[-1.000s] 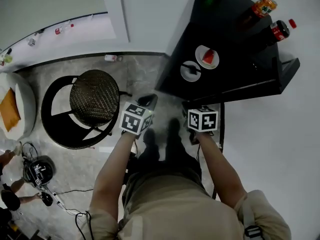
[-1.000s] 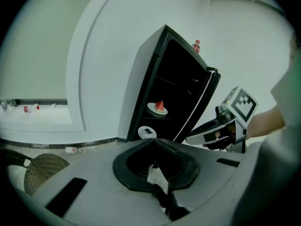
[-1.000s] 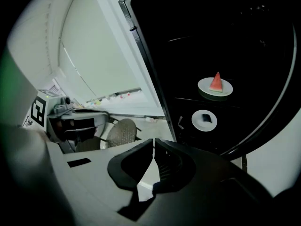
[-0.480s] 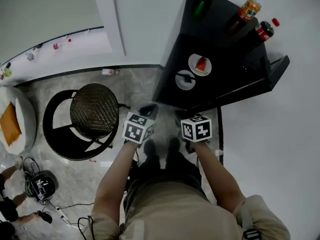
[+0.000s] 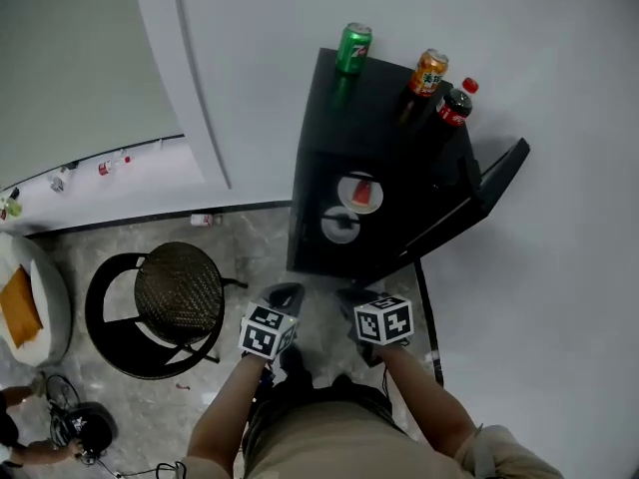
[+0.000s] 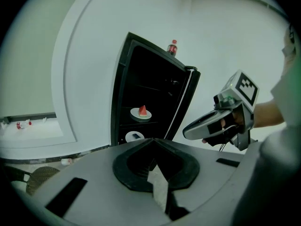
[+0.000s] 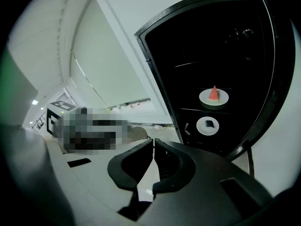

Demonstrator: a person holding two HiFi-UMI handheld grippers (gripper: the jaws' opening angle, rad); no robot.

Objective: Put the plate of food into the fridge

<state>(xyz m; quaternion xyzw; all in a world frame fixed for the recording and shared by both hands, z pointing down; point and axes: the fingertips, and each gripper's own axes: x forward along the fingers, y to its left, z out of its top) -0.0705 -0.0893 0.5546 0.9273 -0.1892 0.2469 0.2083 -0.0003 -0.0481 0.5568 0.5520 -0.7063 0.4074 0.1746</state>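
Note:
The black fridge [image 5: 329, 168] stands with its door [image 5: 486, 190] swung open to the right. On its upper shelf sits a white plate with a red watermelon slice [image 5: 360, 194] [image 6: 141, 113] [image 7: 214, 96]. A second white plate with a dark item [image 5: 340, 226] [image 6: 134, 136] [image 7: 207, 125] lies on the shelf below. Both grippers hover in front of the fridge, apart from it. My left gripper [image 5: 287, 291] [image 6: 153, 141] is shut and holds nothing. My right gripper [image 5: 350, 293] [image 7: 154, 141] is likewise shut and holds nothing; its body [image 6: 221, 121] shows in the left gripper view.
On top of the fridge stand a green can [image 5: 352, 48], an orange can [image 5: 428, 71] and a red-capped cola bottle [image 5: 455, 106]. A wicker stool [image 5: 178, 289] stands at the left on the marble floor. A white seat with an orange cushion [image 5: 20, 305] is at far left.
Both grippers have drawn back from the fridge and sit lower in the head view. The fridge now appears farther off and whole, with its top in view. Both stayed shut.

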